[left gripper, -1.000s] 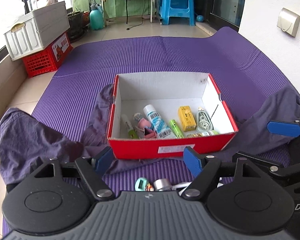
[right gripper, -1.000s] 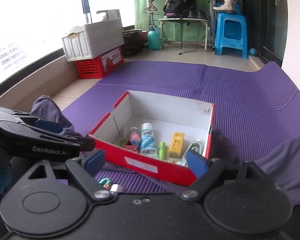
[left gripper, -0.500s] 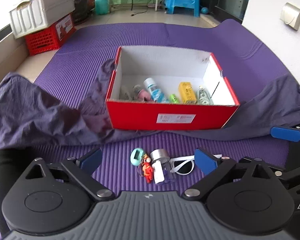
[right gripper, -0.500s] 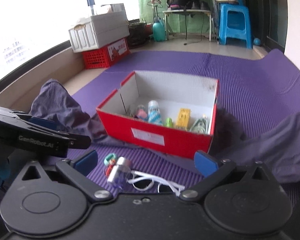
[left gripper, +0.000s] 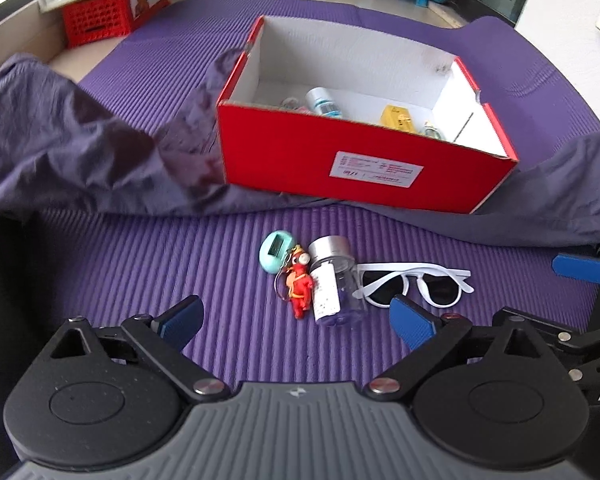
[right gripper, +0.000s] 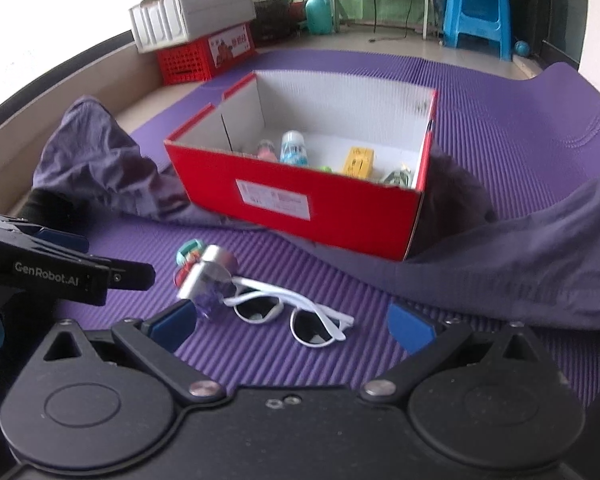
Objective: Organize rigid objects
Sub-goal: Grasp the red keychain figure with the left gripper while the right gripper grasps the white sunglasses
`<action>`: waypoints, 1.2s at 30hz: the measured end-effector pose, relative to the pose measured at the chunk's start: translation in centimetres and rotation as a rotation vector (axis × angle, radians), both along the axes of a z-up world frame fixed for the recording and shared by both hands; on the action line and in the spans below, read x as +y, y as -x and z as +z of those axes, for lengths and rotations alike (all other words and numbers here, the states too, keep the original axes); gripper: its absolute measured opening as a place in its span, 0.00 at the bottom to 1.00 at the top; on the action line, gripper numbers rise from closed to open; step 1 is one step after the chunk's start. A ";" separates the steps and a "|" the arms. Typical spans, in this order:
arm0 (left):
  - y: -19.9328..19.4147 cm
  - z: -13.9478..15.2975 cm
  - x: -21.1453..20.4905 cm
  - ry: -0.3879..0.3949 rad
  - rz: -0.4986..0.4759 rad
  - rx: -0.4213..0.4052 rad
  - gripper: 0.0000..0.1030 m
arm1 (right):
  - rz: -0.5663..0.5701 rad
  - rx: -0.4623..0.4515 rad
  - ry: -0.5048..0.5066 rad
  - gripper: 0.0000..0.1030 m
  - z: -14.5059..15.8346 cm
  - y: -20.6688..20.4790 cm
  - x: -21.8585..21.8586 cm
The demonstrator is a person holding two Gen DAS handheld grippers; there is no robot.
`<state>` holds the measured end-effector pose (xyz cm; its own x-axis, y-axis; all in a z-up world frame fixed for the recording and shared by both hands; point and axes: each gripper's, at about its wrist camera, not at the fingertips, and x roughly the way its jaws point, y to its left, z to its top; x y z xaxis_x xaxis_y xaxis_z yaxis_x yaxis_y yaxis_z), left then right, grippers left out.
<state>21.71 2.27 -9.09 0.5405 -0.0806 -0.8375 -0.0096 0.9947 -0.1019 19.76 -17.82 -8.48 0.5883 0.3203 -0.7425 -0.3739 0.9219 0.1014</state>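
A red cardboard box [left gripper: 364, 160] [right gripper: 300, 204] with a white inside stands on the purple mat and holds several small items. In front of it lie a teal egg-shaped gadget [left gripper: 275, 250], a red figure keychain [left gripper: 299, 286], a clear jar with a silver lid [left gripper: 334, 280] [right gripper: 208, 276] on its side, and white sunglasses [left gripper: 412, 284] [right gripper: 292, 312]. My left gripper [left gripper: 296, 320] hovers open just short of the keychain and jar. My right gripper [right gripper: 292, 326] is open over the sunglasses. Neither holds anything.
Grey-purple cloth [left gripper: 80, 148] [right gripper: 540, 256] lies bunched on both sides of the box and under it. A white crate on a red crate [right gripper: 204, 40] stands far left, a blue stool [right gripper: 476, 8] at the back.
Both grippers have dropped lower and closer to the mat, and their jaws have widened. The items in front of the box have come fully into view between the fingers.
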 end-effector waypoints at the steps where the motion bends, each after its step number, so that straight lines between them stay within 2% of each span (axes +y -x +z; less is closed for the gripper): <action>1: 0.0 -0.3 0.1 0.008 0.002 0.003 0.97 | 0.006 0.004 0.006 0.98 -0.2 -0.1 0.1; 9: -1.1 -3.1 1.4 0.013 0.037 0.043 0.97 | 0.037 0.040 0.032 0.92 -2.2 -1.7 0.5; 16: -2.0 -4.9 3.2 0.020 0.077 0.063 0.97 | 0.078 0.064 0.064 0.80 -3.8 -3.1 1.3; 22: -2.8 -6.1 3.2 0.007 0.073 0.075 0.97 | 0.093 0.077 0.079 0.75 -4.9 -4.2 1.9; 29: -3.9 -7.0 2.9 0.032 0.056 0.079 0.97 | 0.124 0.095 0.109 0.68 -6.2 -5.8 2.5; 33: -4.5 -7.8 2.9 0.040 0.046 0.094 0.97 | 0.154 0.094 0.144 0.58 -7.0 -6.6 3.1; 36: -4.8 -8.1 2.6 0.016 0.038 0.083 0.96 | 0.169 0.094 0.155 0.55 -7.4 -7.1 3.4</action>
<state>26.46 4.88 -17.15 0.4718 -0.0747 -0.8785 -0.0568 0.9918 -0.1149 26.83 -14.38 -15.87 0.4618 0.2866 -0.8394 -0.5201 0.8541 0.0055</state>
